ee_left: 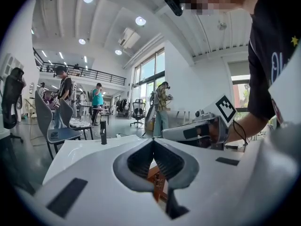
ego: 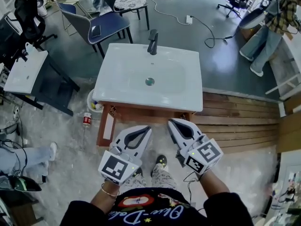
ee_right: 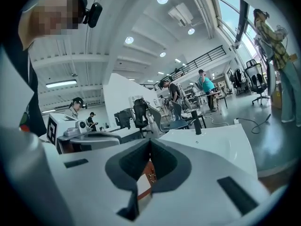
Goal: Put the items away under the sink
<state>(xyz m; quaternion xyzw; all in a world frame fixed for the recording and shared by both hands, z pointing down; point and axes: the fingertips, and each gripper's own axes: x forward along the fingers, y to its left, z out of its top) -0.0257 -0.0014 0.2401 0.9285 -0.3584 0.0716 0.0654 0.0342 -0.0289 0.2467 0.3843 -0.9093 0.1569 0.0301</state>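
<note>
A white sink [ego: 117, 95] with a black faucet [ego: 152, 41] sits on a wooden cabinet [ego: 155, 113], whose left door [ego: 107, 126] stands ajar. On the floor to the cabinet's left are a small red-labelled bottle [ego: 87, 119] and a white tub [ego: 94, 102]. My left gripper [ego: 148, 127] and right gripper [ego: 170, 121] hover side by side in front of the cabinet, below the sink's front edge. Both point at the sink. In the left gripper view the left gripper [ee_left: 153, 140] is shut and holds nothing. The right gripper [ee_right: 150, 140] is also shut and holds nothing.
Two chairs [ego: 101, 25] stand behind the sink. A grey table [ego: 23, 69] is at the left. A wooden slat platform [ego: 240, 121] lies to the right. A cable with a plug [ego: 189, 19] runs across the floor behind. Someone's leg [ego: 23, 157] lies at the left edge.
</note>
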